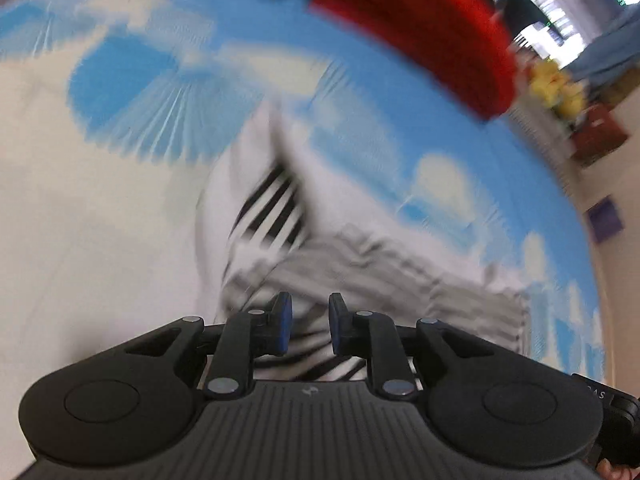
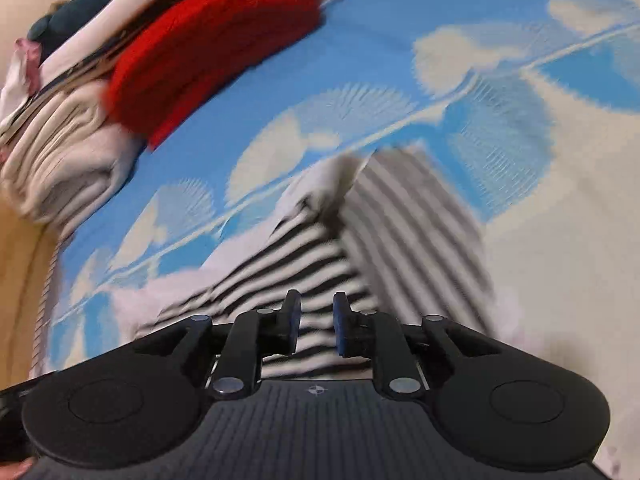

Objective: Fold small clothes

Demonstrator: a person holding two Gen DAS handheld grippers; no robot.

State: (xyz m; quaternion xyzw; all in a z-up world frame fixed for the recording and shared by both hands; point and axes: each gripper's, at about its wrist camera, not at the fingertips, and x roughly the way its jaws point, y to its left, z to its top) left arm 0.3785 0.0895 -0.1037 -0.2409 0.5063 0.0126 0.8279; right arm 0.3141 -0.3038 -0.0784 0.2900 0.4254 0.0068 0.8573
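**Striped garment under both grippers, jaws apart, no grip visible**

Left wrist view: left gripper [image 1: 310, 324] points steeply down at the striped garment [image 1: 276, 216], which lies on the blue-and-white cloud sheet [image 1: 120, 80]. Jaws stand a narrow gap apart; striped cloth shows through the gap but below the pads, not pinched (heavy motion blur, so contact with the fabric can't be ruled out). From these jaws the garment runs away toward the far side, a pale fold rising up the middle of the view, with a grey crumpled part spreading to the right. Red folded item [image 1: 420, 32] sits far right, well apart.

Right wrist view: right gripper [image 2: 316, 326] also tilts down over the same striped garment [image 2: 304, 264]. Jaws likewise slightly apart, stripes visible between them, nothing clearly clamped. Bold black-white stripes lie directly ahead of the jaws; a paler striped panel [image 2: 408, 216] extends far and to the right. Stack of folded clothes [image 2: 68, 152] with the red item [image 2: 216, 44] sits far left, off the work area.

Judgement: the garment's long axis runs near-to-far from both grippers, each at its near edge, about equally close. The next pinch would likely take that near edge and carry it to the far side.
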